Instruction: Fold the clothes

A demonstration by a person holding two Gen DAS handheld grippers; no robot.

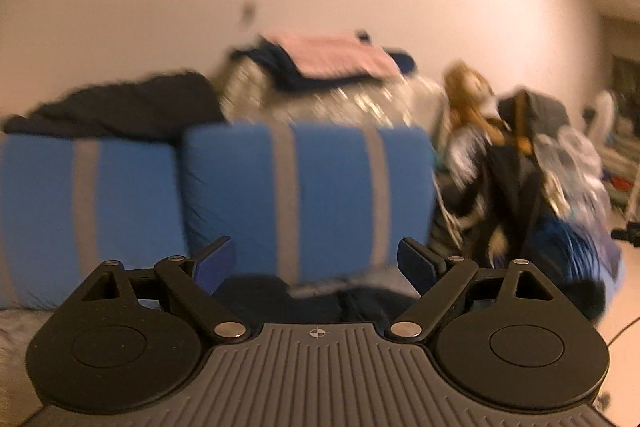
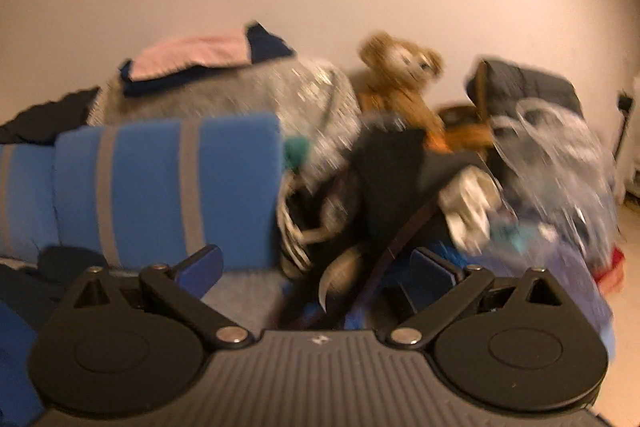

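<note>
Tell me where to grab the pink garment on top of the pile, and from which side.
Probably pinch the pink garment at its near front edge, coming from the front: it lies flat atop the dark folded clothes, and that edge overhangs toward the camera. Blur hides finer detail.

Motion blur smears the clothes heap [image 2: 460, 195] beyond recognition, and the dark garment [image 1: 320, 299] sits half-hidden behind the gripper body.

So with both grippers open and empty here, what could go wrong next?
1. Both views are blurred, so picking a garment edge may miss.
2. The right gripper faces a tangled heap with a strap; its fingers could snag it.
3. The pink top lies on a rounded pile and might slide off.
</note>
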